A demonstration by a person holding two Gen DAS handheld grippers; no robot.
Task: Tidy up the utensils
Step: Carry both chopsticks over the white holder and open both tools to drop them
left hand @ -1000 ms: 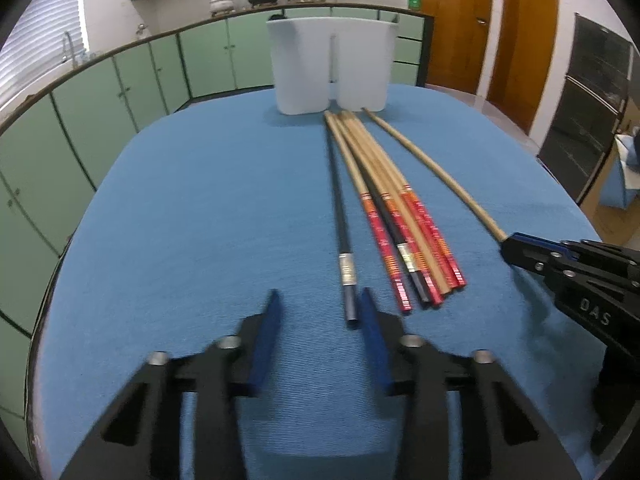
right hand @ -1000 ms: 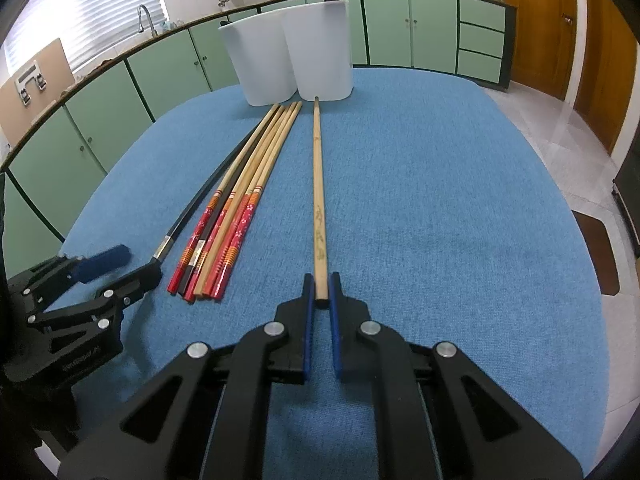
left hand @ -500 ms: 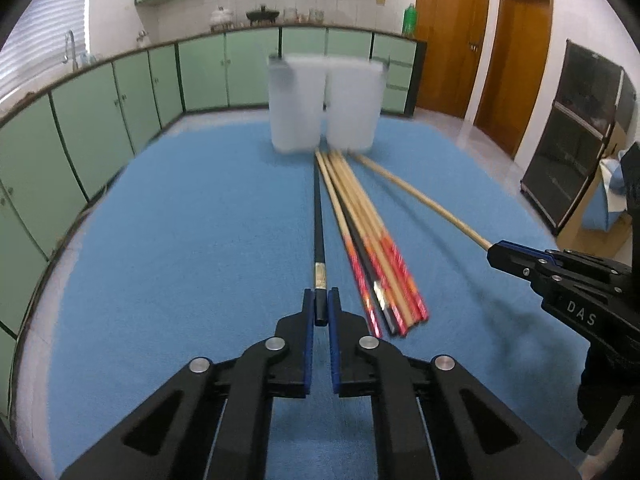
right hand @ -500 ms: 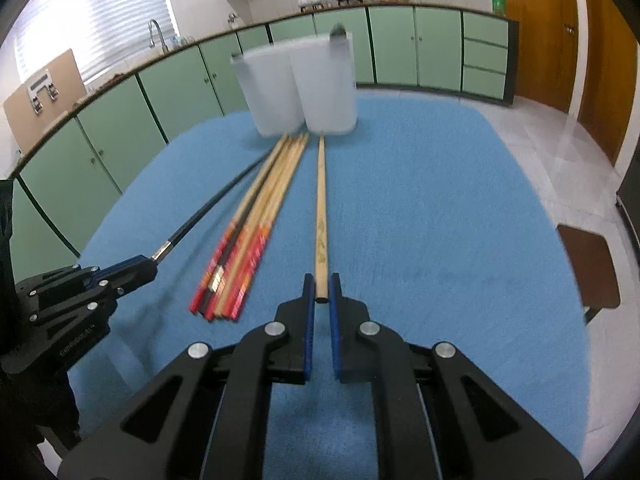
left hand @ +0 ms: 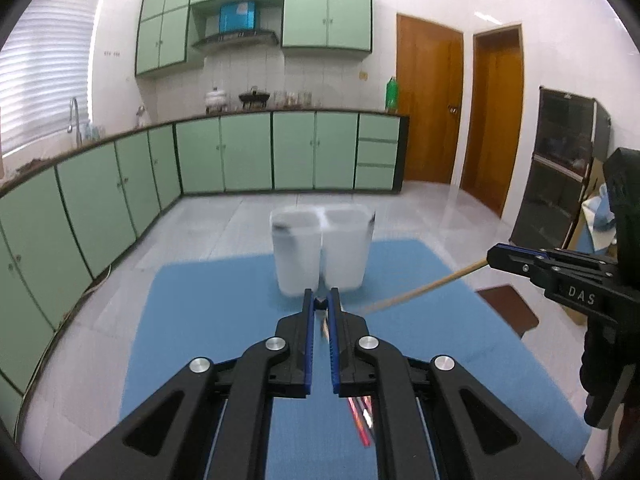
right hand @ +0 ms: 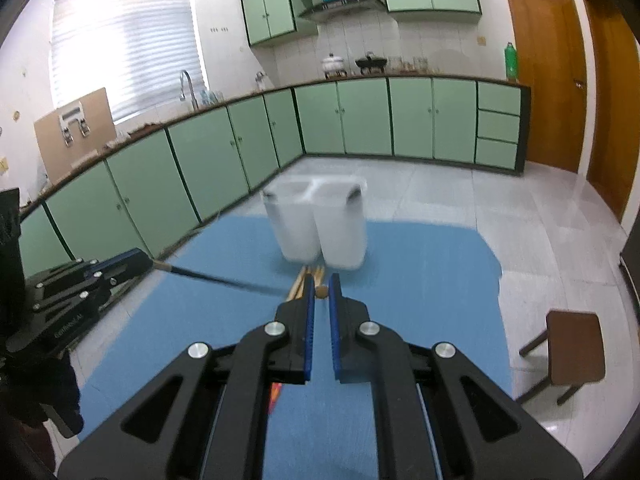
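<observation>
At the left, the left gripper is clenched on the end of a black chopstick, which runs through the air, slanting down toward the middle of the blue table; in the left wrist view the same tongs show the dark butt of that stick pinched between the blue pads. Ahead at the table's far edge stands a white two-compartment holder, blurred, upright on the blue cloth. Just before it, the remaining wooden chopsticks lie bundled on the table, their red-patterned ends showing under the left gripper's fingers. To the right, the right gripper grasps the end of a light wooden chopstick, held off the table and angled down toward the holder; its round butt sits between the right tongs in their own view. A brown stool stands on the floor beyond the table's right edge.
</observation>
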